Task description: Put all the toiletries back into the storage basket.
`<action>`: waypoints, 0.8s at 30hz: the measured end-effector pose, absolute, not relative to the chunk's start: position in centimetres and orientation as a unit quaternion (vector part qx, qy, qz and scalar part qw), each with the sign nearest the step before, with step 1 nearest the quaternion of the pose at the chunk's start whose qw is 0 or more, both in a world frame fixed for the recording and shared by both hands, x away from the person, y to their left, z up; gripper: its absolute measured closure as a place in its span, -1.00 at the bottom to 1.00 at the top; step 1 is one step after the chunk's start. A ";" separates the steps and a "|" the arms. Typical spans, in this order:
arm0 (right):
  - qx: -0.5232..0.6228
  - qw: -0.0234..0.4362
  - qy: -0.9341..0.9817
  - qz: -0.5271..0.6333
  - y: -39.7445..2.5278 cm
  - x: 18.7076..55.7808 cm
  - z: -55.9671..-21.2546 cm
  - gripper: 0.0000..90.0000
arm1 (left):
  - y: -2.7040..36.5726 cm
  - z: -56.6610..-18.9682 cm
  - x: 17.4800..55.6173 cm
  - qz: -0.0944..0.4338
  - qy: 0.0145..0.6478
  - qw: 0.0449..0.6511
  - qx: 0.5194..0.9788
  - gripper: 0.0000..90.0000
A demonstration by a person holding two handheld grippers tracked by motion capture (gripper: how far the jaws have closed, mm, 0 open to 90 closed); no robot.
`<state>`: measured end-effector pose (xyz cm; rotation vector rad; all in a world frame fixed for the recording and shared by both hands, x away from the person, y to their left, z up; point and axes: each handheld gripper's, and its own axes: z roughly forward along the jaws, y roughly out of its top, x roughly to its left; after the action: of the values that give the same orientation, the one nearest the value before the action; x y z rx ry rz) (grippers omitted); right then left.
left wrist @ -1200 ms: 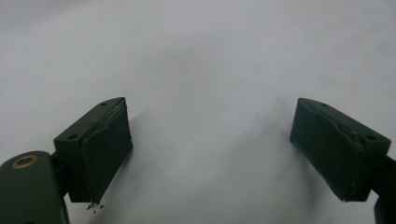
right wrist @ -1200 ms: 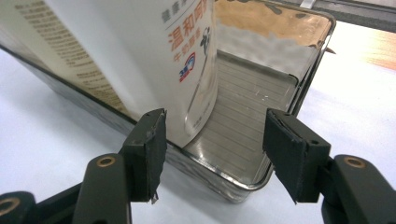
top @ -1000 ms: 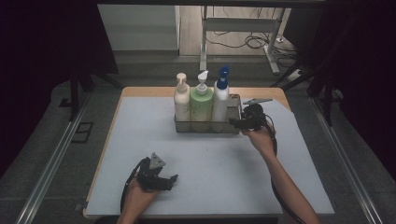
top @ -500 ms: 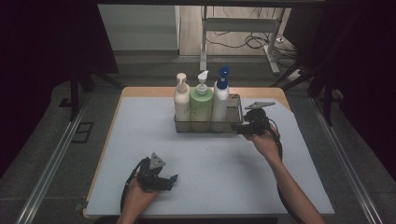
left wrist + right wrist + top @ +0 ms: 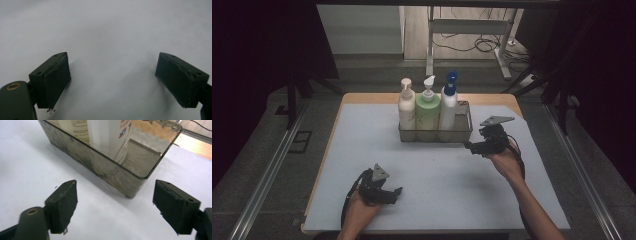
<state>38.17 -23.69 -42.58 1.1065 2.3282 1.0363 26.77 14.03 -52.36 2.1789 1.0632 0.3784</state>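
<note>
A metal caddy (image 5: 461, 131) stands at the table's far middle, holding a cream pump bottle (image 5: 406, 106), a green pump bottle (image 5: 427, 110) and a white bottle with a blue top (image 5: 448, 105). My right gripper (image 5: 469, 146) hovers open just off the caddy's near right corner (image 5: 133, 192); its jaws stand wide apart with nothing between them, and the white bottle (image 5: 110, 137) shows inside. My left gripper (image 5: 394, 194) rests open near the front edge, its jaws spread over bare white table surface (image 5: 110, 37).
The white mat (image 5: 362, 150) covers a wooden table (image 5: 377, 97). Metal rails (image 5: 267, 170) run along both sides of the table. A stand's legs and cables (image 5: 472, 42) lie on the floor beyond the far edge.
My right gripper has drawn back from the caddy's right end, toward the person and slightly lower. The left gripper has stayed put.
</note>
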 end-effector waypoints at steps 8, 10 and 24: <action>0.379 0.175 0.830 0.370 -24.5 36.1 -42.4 -0.71 | 14.0 -52.4 26.8 0.146 0.408 0.337 0.836 -0.73; 0.375 0.174 0.832 0.371 -24.7 35.6 -42.4 -0.72 | 14.0 -52.4 26.8 0.146 0.408 0.337 0.836 -0.73; 0.375 0.182 0.840 0.346 -26.5 32.4 -45.0 -0.92 | 14.0 -52.4 26.8 0.146 0.408 0.337 0.836 -0.73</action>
<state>32.41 -26.52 -44.96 1.0590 2.3713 0.9774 26.76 14.02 -52.36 2.1781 1.0631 0.3805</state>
